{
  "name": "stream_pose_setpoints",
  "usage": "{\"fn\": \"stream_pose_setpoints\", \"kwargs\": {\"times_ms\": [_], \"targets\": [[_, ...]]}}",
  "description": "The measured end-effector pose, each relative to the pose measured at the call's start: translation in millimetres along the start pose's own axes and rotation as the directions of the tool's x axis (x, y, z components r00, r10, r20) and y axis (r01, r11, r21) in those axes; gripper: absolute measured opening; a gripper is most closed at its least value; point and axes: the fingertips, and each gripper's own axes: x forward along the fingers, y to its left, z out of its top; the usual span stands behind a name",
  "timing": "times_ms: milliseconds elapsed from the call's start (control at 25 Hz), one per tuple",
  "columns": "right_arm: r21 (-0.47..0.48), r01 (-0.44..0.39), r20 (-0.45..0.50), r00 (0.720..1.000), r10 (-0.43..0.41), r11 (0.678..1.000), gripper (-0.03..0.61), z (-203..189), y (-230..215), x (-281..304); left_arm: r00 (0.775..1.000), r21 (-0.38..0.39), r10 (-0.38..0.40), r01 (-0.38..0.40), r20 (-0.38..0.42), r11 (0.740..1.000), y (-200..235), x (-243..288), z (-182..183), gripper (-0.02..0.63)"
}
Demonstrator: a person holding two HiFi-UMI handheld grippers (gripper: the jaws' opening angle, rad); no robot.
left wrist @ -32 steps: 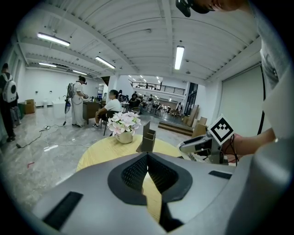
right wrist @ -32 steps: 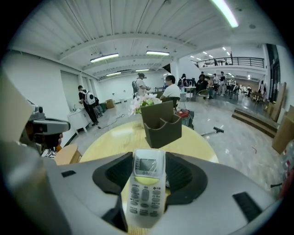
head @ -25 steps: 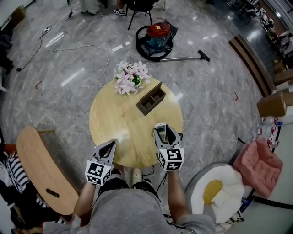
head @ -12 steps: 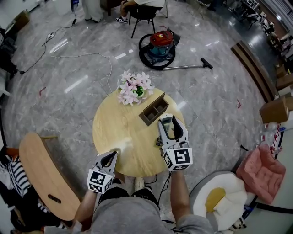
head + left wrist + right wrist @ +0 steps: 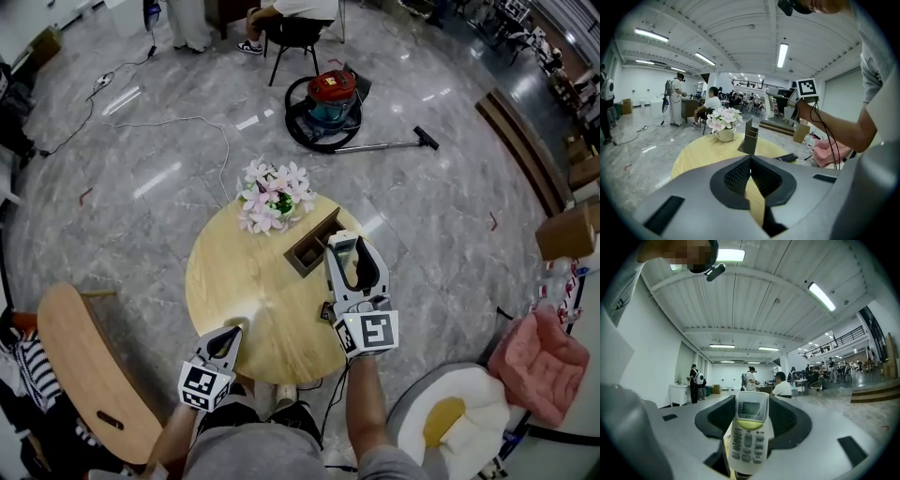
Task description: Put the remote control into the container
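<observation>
A white remote control (image 5: 749, 437) with a small screen stands upright between the jaws of my right gripper (image 5: 751, 405), which is shut on it. From the head view, that right gripper (image 5: 345, 247) holds the remote (image 5: 339, 249) in the air over the right part of the round wooden table (image 5: 234, 281), just right of the brown two-compartment container (image 5: 312, 242). My left gripper (image 5: 225, 341) hangs at the table's front edge, jaws shut and empty. In the left gripper view its tips (image 5: 750, 159) meet, and the container (image 5: 751, 137) stands beyond them.
A pot of pink flowers (image 5: 272, 202) stands at the table's far edge, behind the container. A black remote (image 5: 325, 310) lies near the right edge. A curved wooden seat (image 5: 89, 366) is on the left, cushions (image 5: 539, 352) on the right, a vacuum cleaner (image 5: 323, 94) beyond.
My right gripper has risen with the white remote and moved forward, closer to the container. The left gripper has stayed at the front edge, jaws together.
</observation>
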Motion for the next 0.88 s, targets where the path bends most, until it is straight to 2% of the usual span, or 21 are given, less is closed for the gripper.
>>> {"fn": "stream_pose_setpoints", "kwargs": {"times_ms": [240,600,880], "targets": [[-0.007,-0.022,0.067,0.997,0.023,1.000,0.219,-7.7,-7.2,13.8,1.000,-0.004,-0.012,0.012,0.018,1.000,-3.4,12.6,-7.9,0.006],[-0.007,-0.043,0.098,0.994,0.044,0.999,0.219,-54.7,-14.9,30.4,0.997,0.037,-0.010,0.007,0.081,0.999,2.3,33.2,-16.1,0.007],[-0.004,-0.052,0.106,0.993,0.052,0.999,0.219,-85.6,-15.1,38.9,0.995,0.025,-0.012,0.010,0.100,1.000,7.4,46.0,-36.7,0.006]]}}
